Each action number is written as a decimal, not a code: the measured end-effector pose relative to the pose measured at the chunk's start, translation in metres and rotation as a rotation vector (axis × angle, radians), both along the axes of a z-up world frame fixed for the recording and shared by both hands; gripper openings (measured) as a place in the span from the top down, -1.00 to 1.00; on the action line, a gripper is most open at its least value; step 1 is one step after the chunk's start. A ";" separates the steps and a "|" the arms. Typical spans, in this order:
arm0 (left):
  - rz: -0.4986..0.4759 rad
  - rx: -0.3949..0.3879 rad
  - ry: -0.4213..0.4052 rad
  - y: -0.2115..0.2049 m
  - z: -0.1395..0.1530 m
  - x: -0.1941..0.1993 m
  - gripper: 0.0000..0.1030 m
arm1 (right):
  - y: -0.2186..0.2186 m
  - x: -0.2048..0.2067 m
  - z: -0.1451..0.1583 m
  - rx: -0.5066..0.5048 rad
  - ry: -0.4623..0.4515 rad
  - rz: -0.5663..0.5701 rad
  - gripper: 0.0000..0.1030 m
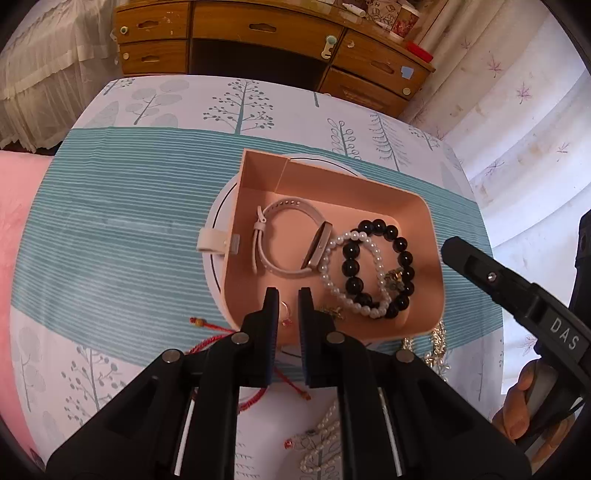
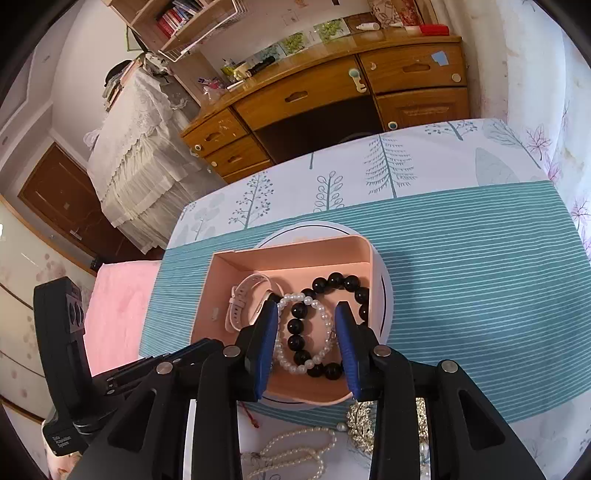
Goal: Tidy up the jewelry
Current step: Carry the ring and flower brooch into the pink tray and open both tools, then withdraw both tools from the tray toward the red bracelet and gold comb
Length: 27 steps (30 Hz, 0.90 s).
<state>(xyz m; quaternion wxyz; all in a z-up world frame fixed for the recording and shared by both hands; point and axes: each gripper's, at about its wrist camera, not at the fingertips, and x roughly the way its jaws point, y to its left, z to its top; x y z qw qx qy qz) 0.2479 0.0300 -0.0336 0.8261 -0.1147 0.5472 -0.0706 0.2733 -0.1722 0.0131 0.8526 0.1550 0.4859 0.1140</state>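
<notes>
Left tongs (image 1: 288,301) nearly shut, small ring (image 1: 285,308) seemingly pinched between tips over the pink box (image 1: 424,206) near edge. Right tongs (image 2: 306,314) open, empty, straddling pearl bracelet (image 2: 301,332) and black bead bracelet (image 2: 332,280) in box. Ring light, hard, slippery; grip the band. Watch (image 1: 288,236) alongside. Red cord (image 1: 207,341), pearl strand (image 2: 291,446) on desk (image 1: 110,221).

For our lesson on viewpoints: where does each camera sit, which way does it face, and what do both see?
Left wrist: on the left tool, looking down at the pink box; right tool and a hand show.
Right wrist: on the right tool, open above the black bead bracelet; left tool's body shows.
Shared: box, watch, pearl bracelet, wooden desk.
</notes>
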 end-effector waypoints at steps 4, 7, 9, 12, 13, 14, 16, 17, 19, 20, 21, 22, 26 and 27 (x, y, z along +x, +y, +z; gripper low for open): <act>0.001 0.001 -0.011 0.001 0.007 -0.012 0.83 | 0.003 -0.012 0.009 -0.017 -0.023 0.016 0.37; -0.004 -0.002 -0.035 0.000 0.013 -0.024 0.83 | 0.007 -0.023 0.014 -0.033 -0.031 0.036 0.37; -0.027 0.005 -0.043 -0.004 0.017 -0.034 0.83 | 0.009 -0.032 0.017 -0.044 -0.037 0.050 0.37; -0.051 0.026 -0.054 -0.010 0.022 -0.049 0.83 | 0.010 -0.046 0.020 -0.063 -0.042 0.066 0.37; -0.059 0.030 -0.060 -0.011 0.023 -0.053 0.83 | 0.011 -0.052 0.021 -0.070 -0.045 0.073 0.37; -0.066 0.040 -0.070 -0.013 0.026 -0.060 0.83 | 0.010 -0.057 0.022 -0.076 -0.046 0.079 0.37; -0.074 0.072 -0.081 -0.016 0.030 -0.070 0.83 | 0.012 -0.069 0.024 -0.092 -0.054 0.087 0.37; -0.078 0.082 -0.081 -0.017 0.032 -0.076 0.83 | 0.011 -0.073 0.024 -0.096 -0.057 0.090 0.37; -0.093 0.100 -0.079 -0.021 0.035 -0.088 0.83 | 0.011 -0.085 0.027 -0.101 -0.063 0.097 0.37; -0.102 0.106 -0.083 -0.023 0.037 -0.094 0.83 | 0.010 -0.089 0.028 -0.104 -0.064 0.100 0.37; -0.111 0.120 -0.089 -0.025 0.040 -0.102 0.83 | 0.010 -0.096 0.030 -0.112 -0.068 0.104 0.37; -0.115 0.131 -0.093 -0.027 0.042 -0.107 0.82 | 0.010 -0.101 0.031 -0.119 -0.070 0.105 0.37; -0.133 0.147 -0.118 -0.033 0.052 -0.129 0.82 | 0.005 -0.119 0.040 -0.141 -0.081 0.112 0.37; -0.140 0.146 -0.126 -0.034 0.055 -0.135 0.82 | 0.004 -0.124 0.042 -0.143 -0.082 0.113 0.37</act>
